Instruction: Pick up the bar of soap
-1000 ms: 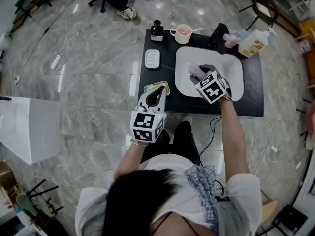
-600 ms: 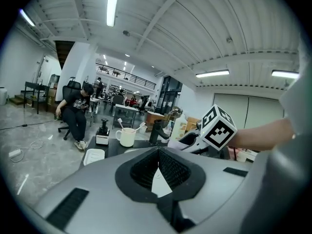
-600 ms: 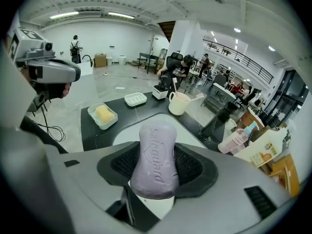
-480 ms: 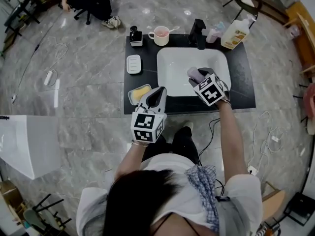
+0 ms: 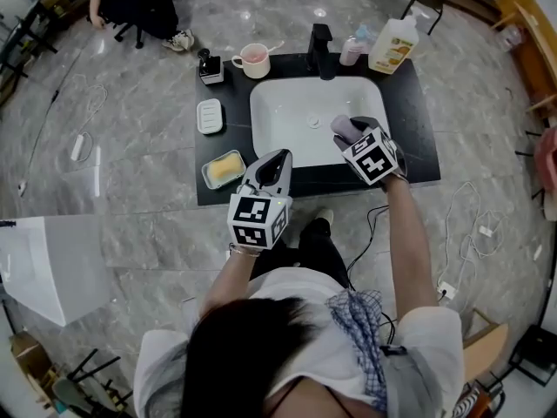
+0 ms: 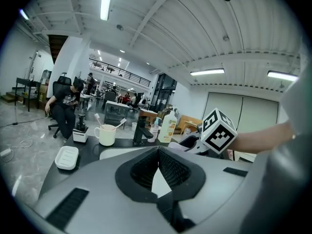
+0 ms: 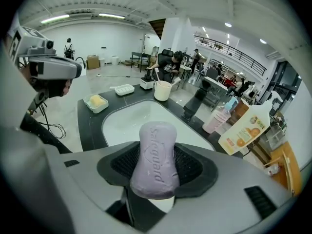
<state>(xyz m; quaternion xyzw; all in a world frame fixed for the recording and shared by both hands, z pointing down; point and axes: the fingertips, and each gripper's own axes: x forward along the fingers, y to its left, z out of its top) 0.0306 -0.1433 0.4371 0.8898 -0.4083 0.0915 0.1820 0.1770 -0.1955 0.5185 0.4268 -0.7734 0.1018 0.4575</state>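
Observation:
The bar of soap (image 7: pixel 157 160) is pale purple with raised lettering. It stands upright between the black pads of my right gripper (image 7: pixel 157 152), which is shut on it. In the head view the soap (image 5: pixel 342 126) and the right gripper (image 5: pixel 352 132) hang over the right part of the white sink basin (image 5: pixel 287 116). My left gripper (image 5: pixel 280 158) hovers at the basin's front left edge. In its own view the left gripper (image 6: pixel 158 152) has its jaws closed together with nothing between them.
On the black counter (image 5: pixel 418 138) stand a black faucet (image 5: pixel 320 40), a pink cup (image 5: pixel 254 59), a bottle with an orange label (image 5: pixel 392 45), a white soap dish (image 5: pixel 210 116) and a tray holding a yellow block (image 5: pixel 224 168). Cables lie on the grey floor.
The counter has slid left in the head view. Both grippers now sit further right over it: the left one off the yellow tray, the right one with the soap over the basin's right part.

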